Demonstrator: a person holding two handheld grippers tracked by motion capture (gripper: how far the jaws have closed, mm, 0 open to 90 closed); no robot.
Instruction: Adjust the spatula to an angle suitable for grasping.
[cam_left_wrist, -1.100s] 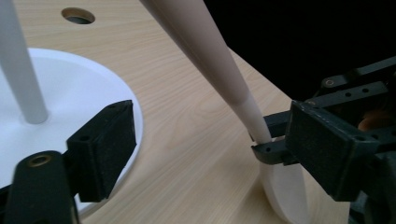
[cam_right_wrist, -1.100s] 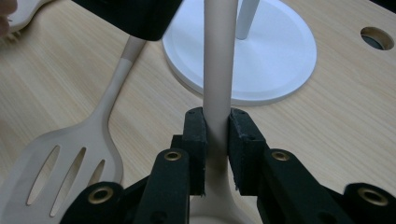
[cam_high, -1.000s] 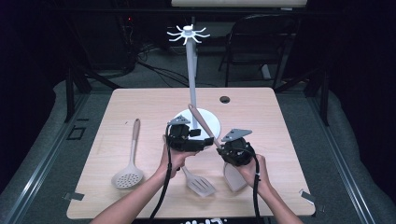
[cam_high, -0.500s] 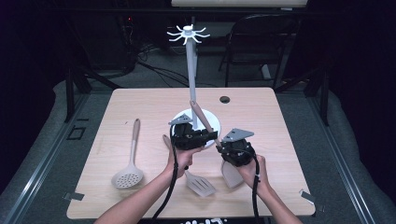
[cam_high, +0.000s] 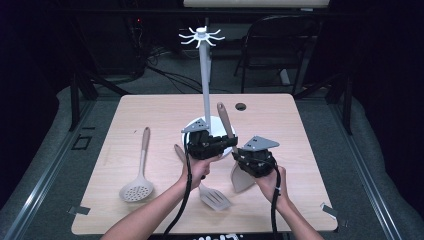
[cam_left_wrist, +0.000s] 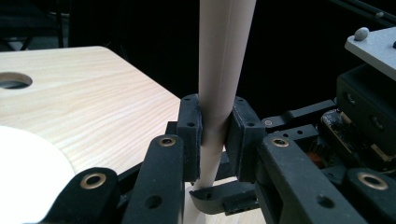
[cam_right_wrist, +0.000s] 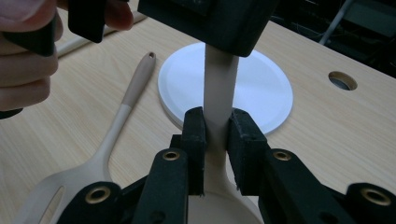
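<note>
- The left hand-held gripper (cam_high: 227, 145) is clamping the handle of a beige spoon (cam_high: 226, 125), its jaws having just been closing onto that handle; in the left gripper view the pads (cam_left_wrist: 191, 135) are pressing on both sides of the handle (cam_left_wrist: 224, 60).
- The right hand-held gripper (cam_high: 245, 162) is gripping the same spoon lower down, near its bowl (cam_high: 241, 180); in the right gripper view its jaws are sitting narrow around the neck (cam_right_wrist: 219, 93).
- The spoon is being held tilted between the two hand-held grippers, handle end rising above the left one; the bowl seems to be just off the desk (cam_high: 300, 130), though that is hard to judge.
- A white round stand base (cam_right_wrist: 261, 84) is lying just beyond the right hand-held gripper, its pole (cam_high: 205, 80) rising behind the left one.
- A slotted turner (cam_high: 212, 195) is lying on the desk beneath the left hand (cam_high: 195, 170).
- A skimmer (cam_high: 137, 185) is resting well to the left of the left hand-held gripper.
</note>
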